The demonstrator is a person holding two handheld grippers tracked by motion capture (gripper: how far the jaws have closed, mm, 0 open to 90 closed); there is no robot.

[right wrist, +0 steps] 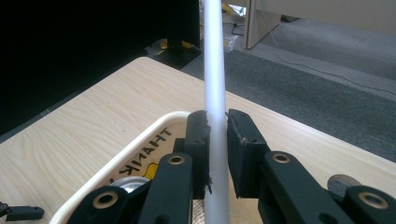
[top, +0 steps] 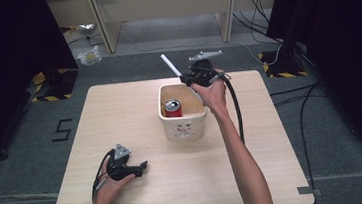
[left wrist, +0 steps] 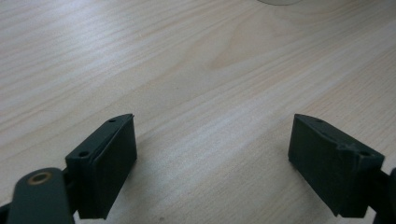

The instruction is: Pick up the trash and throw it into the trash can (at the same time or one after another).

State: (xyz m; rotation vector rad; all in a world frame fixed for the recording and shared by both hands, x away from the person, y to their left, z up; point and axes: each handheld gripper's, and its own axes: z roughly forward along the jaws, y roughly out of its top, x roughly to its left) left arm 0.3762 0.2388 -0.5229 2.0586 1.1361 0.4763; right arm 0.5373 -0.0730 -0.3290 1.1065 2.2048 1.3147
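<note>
A cream tub (top: 184, 128) stands in the middle of the wooden table (top: 120, 118), and a red can (top: 173, 108) stands upright inside it. Over the tub's far right corner my right gripper (top: 187, 79) is shut on a white tube (top: 170, 65), which slants up and away to the left. In the right gripper view the white tube (right wrist: 214, 93) runs straight up between the pads of the right gripper (right wrist: 217, 140), above the tub's rim (right wrist: 154, 128). My left gripper (top: 140, 167) rests open on the near left of the table; its jaws (left wrist: 212, 163) hold nothing.
Beyond the table's far edge lies grey carpet with cables (top: 255, 4) and desk legs (top: 104, 34). Dark curtains (top: 7, 43) stand at both sides. A black cable (top: 236, 107) trails from my right gripper along the forearm.
</note>
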